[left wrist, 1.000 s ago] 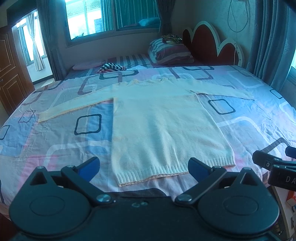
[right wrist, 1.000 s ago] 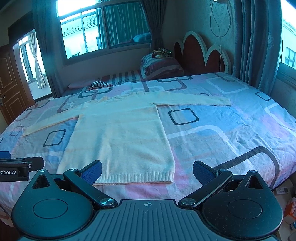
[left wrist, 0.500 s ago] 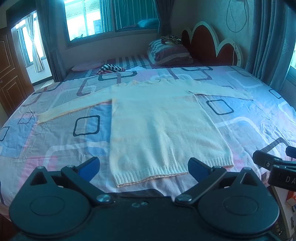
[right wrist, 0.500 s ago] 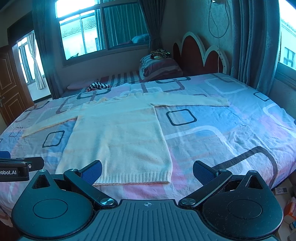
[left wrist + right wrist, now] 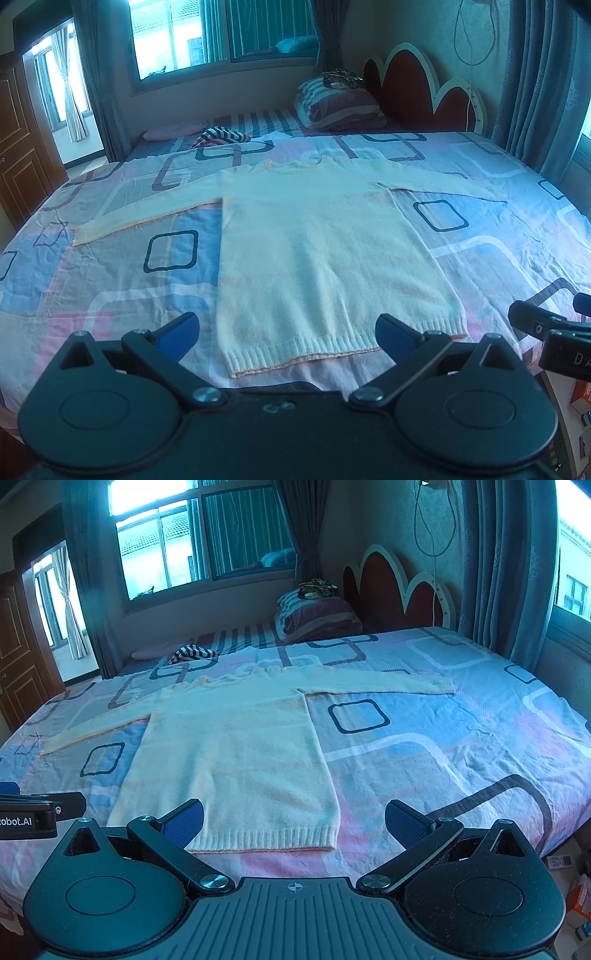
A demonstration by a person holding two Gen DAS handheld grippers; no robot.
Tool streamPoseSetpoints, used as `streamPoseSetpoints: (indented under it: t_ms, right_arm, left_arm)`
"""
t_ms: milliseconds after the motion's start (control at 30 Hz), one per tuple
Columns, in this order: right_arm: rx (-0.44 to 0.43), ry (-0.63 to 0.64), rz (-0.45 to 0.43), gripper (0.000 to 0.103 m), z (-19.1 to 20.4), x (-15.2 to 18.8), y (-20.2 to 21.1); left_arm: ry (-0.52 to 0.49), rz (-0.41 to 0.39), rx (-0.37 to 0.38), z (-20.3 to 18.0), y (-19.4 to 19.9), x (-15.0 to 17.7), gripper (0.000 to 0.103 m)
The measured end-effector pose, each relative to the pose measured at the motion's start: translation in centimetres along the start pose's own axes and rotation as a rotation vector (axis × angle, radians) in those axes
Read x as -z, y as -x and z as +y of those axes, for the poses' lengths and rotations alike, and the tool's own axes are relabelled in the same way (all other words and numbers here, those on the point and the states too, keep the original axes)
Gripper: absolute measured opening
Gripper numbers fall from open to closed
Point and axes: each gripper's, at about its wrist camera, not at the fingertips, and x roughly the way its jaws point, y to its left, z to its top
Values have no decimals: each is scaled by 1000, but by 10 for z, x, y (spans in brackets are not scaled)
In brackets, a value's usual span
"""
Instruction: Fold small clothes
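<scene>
A cream knit sweater [image 5: 317, 254] lies flat on the bed, front down or up I cannot tell, both sleeves spread out sideways and the ribbed hem nearest me. It also shows in the right wrist view [image 5: 236, 753]. My left gripper [image 5: 288, 332] is open and empty, hovering just short of the hem. My right gripper [image 5: 293, 818] is open and empty, over the hem's right corner. Each gripper shows at the edge of the other's view: the right one [image 5: 546, 328], the left one [image 5: 33, 812].
The bed [image 5: 498, 258] has a patterned sheet with squares. A striped pillow [image 5: 340, 105] and a striped cloth [image 5: 221, 134] lie at the far side, by a red headboard [image 5: 417, 92]. Curtains hang at right; a wooden door [image 5: 22, 158] stands at left.
Both grippers have drifted slightly back and up; the sweater sits a little farther away in both views. The sweater itself has not moved.
</scene>
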Motion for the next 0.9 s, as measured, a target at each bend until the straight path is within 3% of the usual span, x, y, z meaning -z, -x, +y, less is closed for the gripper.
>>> streamPoseSetpoints:
  t_ms: [900]
  right_arm:
    - [41, -17, 40, 103, -20, -19, -49]
  left_arm:
    - [68, 54, -29, 11, -56, -27, 101]
